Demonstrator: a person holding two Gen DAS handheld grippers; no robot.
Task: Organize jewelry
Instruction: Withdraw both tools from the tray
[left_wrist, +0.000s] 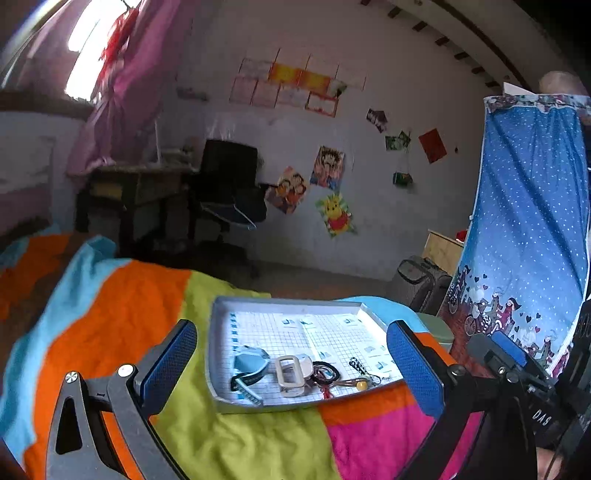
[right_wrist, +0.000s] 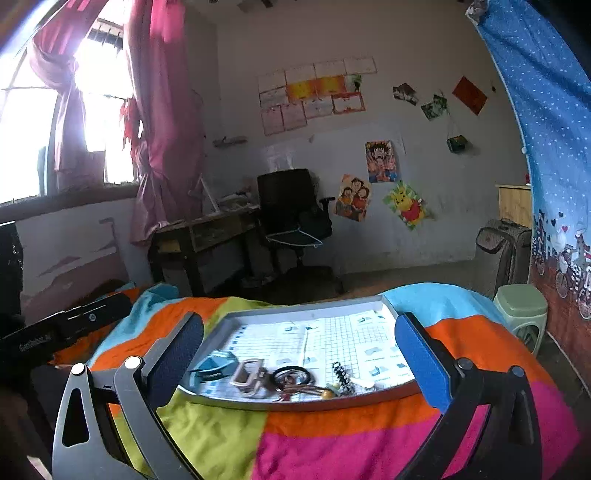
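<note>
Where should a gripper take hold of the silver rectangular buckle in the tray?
Probably across one long side bar of the silver buckle, coming down from above. It lies flat on the tray with an open centre, so one finger can drop inside the frame. The black hair ties crowd its right side.

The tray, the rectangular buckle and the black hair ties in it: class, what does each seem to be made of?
Tray: likely painted metal or plastic, grey raised rim, lined with grid-printed paper.
Rectangular buckle: apparently metal, pale silvery sheen.
Black hair ties: probably elastic cord, thin dark matte loops.
</note>
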